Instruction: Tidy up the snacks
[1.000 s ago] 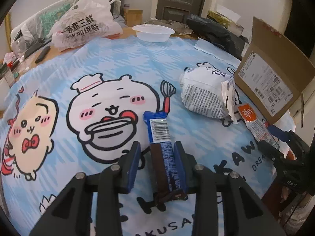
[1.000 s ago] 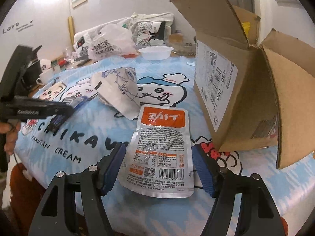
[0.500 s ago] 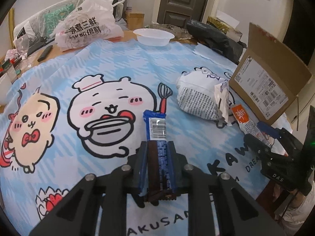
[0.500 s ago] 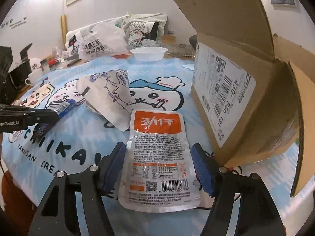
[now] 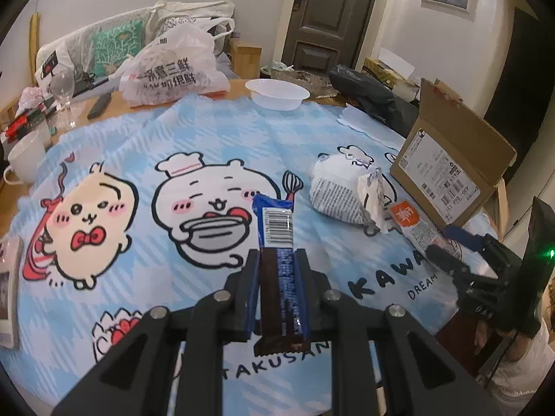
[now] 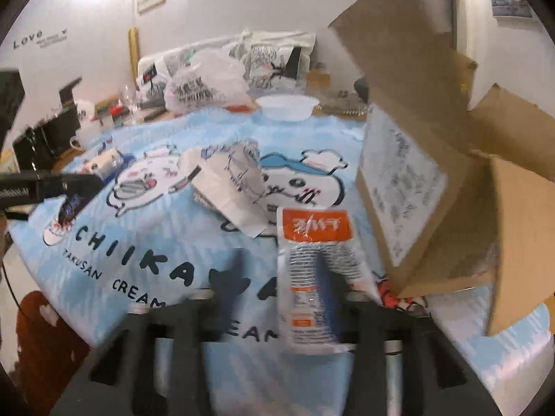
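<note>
My left gripper (image 5: 277,260) is shut on a blue snack bar (image 5: 275,228) and holds it above the cartoon tablecloth; the bar sticks out ahead of the jaws. My right gripper (image 6: 277,270) is blurred, its jaws closing around an orange and white snack pouch (image 6: 312,260) that bulges between them, right beside the open cardboard box (image 6: 433,187). A white crumpled snack bag (image 6: 229,180) lies left of the pouch. In the left wrist view the bag (image 5: 341,187), the pouch (image 5: 412,223), the box (image 5: 447,170) and the right gripper (image 5: 447,246) sit at the right.
At the back stand a white bowl (image 5: 277,93), a printed plastic bag (image 5: 173,72), a wine glass (image 5: 64,93) and a white mug (image 5: 24,159). A black bag (image 5: 374,93) lies behind the box. The table's front edge is close under both grippers.
My left gripper closed on the blue bar and lifted it. My right gripper slid forward over the pouch and its jaws moved inward, bunching the pouch.
</note>
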Tool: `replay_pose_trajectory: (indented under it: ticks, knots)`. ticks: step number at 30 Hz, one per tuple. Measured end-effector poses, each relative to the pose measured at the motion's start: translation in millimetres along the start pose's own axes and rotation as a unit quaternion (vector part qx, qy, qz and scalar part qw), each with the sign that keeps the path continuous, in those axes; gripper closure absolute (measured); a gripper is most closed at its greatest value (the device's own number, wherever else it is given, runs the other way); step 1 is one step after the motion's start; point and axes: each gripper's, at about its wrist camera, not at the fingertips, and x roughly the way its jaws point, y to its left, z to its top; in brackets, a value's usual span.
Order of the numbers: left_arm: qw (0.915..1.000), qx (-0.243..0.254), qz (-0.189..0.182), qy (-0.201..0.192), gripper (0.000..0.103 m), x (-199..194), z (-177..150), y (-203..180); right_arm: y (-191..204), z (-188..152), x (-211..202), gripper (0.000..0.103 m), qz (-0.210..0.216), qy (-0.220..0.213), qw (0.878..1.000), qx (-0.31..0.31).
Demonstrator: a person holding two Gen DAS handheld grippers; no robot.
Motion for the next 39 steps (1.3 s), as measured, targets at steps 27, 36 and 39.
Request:
replay_pose_trajectory:
  ticks: [27,36,39]
  knots:
    - [0.9995,0.008,-0.025,0.015,0.087,22,4,-13,10,-17,3,0.026,0.055,0.022,0.997,-0.039]
    - [0.9995,-0.001,-0.027,0.013,0.087,22,4,-8,18,-14,24,0.037,0.065,0.021,0.995,-0.073]
    - [0.9995,0.0,-0.029,0.009,0.087,19,5,-10,20,-13,24,0.038,0.066,0.024,0.995,-0.07]
